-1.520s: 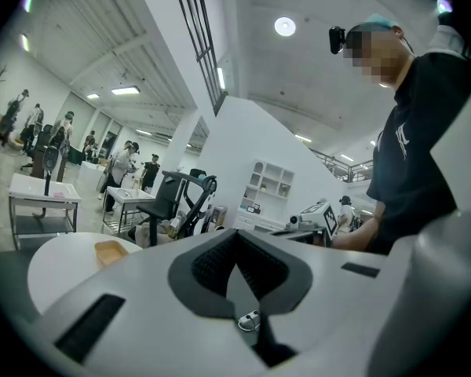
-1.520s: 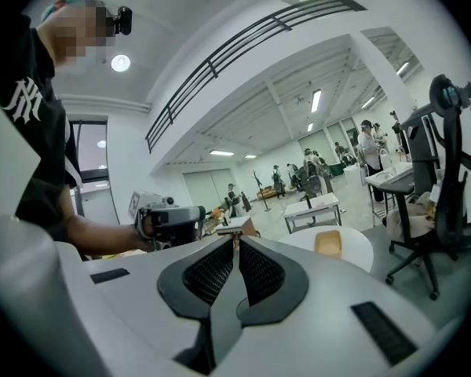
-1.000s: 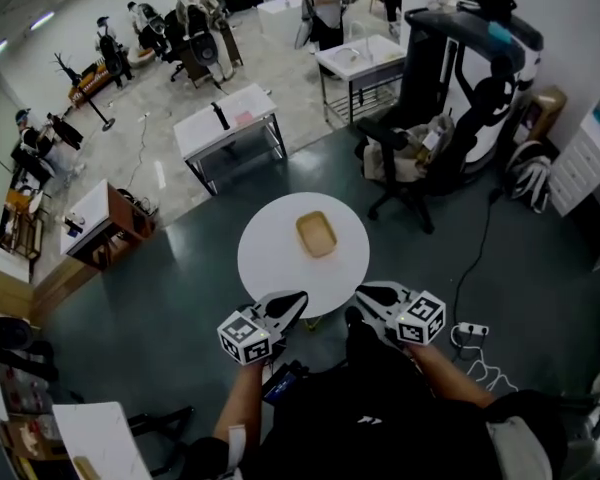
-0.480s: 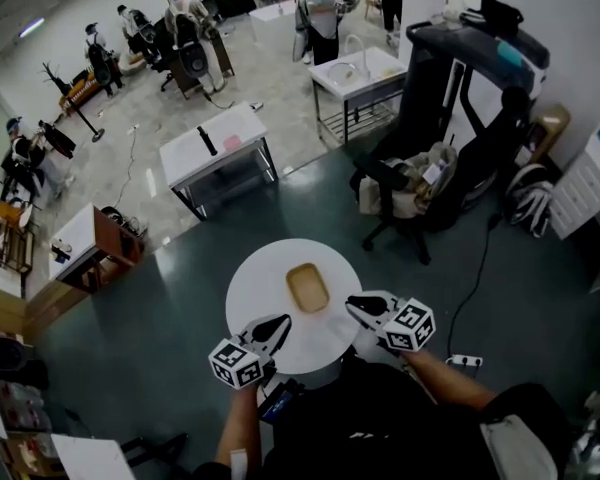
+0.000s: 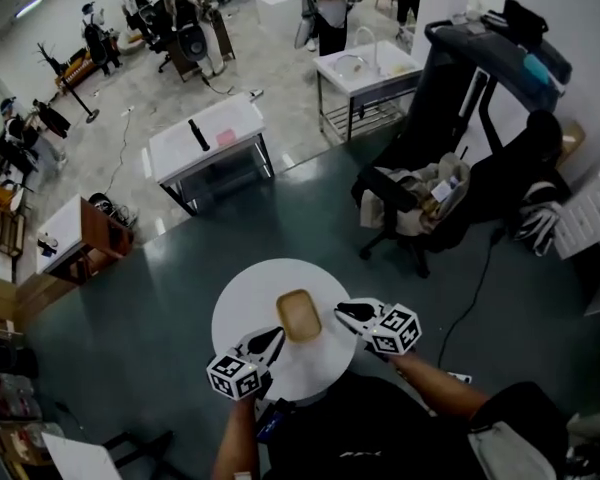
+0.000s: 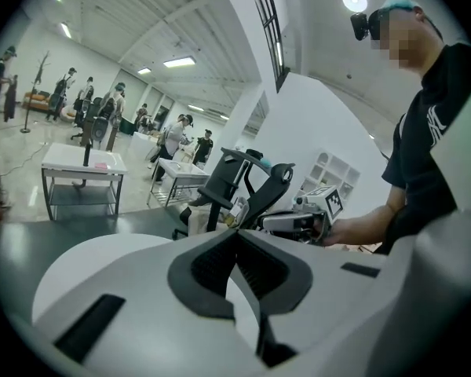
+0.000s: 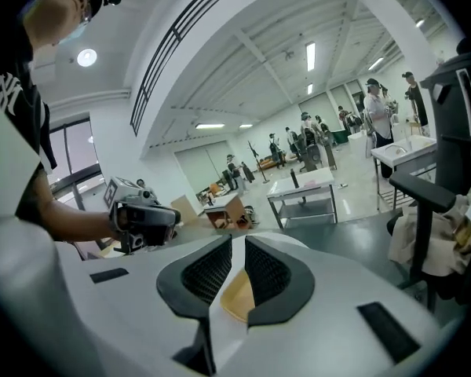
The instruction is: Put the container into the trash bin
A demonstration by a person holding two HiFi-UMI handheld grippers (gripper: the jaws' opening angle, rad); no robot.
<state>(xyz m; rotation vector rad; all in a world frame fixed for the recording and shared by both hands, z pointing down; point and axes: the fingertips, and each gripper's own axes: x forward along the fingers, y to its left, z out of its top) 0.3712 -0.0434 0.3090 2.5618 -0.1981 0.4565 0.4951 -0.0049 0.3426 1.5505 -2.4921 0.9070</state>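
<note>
On the round white table (image 5: pixel 242 308), the shallow tan rectangular container (image 5: pixel 298 315) lies between both grippers. The left gripper (image 5: pixel 276 335) is clenched and empty. The right gripper (image 5: pixel 342 311) is opening its jaws with nothing between them.

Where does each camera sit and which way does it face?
Head view: on the head, steeply down at table and container; left gripper, right gripper, forearms show.
Left gripper view: on that gripper, past its shut jaws toward the right gripper and the person's torso.
Right gripper view: on that gripper, through slightly parted jaws toward the container and left gripper.
Shared: head and right gripper views both show the container.
</note>
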